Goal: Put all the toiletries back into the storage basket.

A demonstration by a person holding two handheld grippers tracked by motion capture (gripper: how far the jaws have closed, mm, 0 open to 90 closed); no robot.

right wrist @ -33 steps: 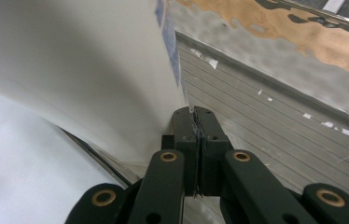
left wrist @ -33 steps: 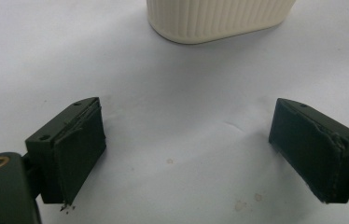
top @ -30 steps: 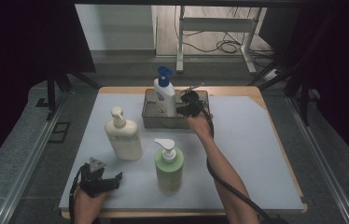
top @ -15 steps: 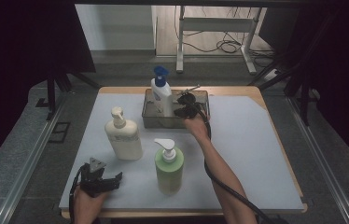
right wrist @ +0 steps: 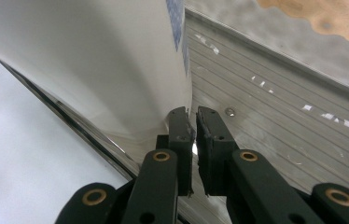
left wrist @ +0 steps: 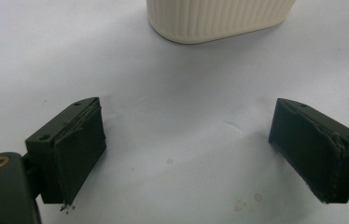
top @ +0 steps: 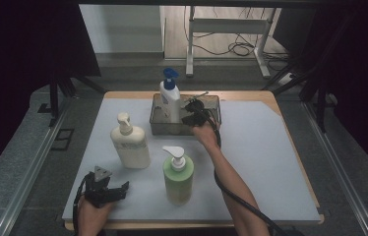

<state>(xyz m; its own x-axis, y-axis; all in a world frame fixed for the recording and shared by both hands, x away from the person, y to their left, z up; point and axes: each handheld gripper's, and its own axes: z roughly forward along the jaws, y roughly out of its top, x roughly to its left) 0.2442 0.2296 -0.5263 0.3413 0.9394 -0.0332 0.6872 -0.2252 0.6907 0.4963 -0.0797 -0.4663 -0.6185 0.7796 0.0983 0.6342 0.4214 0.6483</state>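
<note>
White plastic, capped with a blue pump: the pump bottle point(top: 169, 100) stood upright in the left end of the grey tray point(top: 206, 102) at the tabletop's point(top: 265, 157) far edge. My right tool point(top: 190, 112) sat in the tray just beside it, jaws nearly closed on nothing, pressed to the bottle's side. I judged the step as nudging or seating that bottle. My left tool point(top: 114, 191) rested wide open and empty near the cream bottle point(top: 130, 142). Next, I'd need the right tool backed off and opened.
</note>
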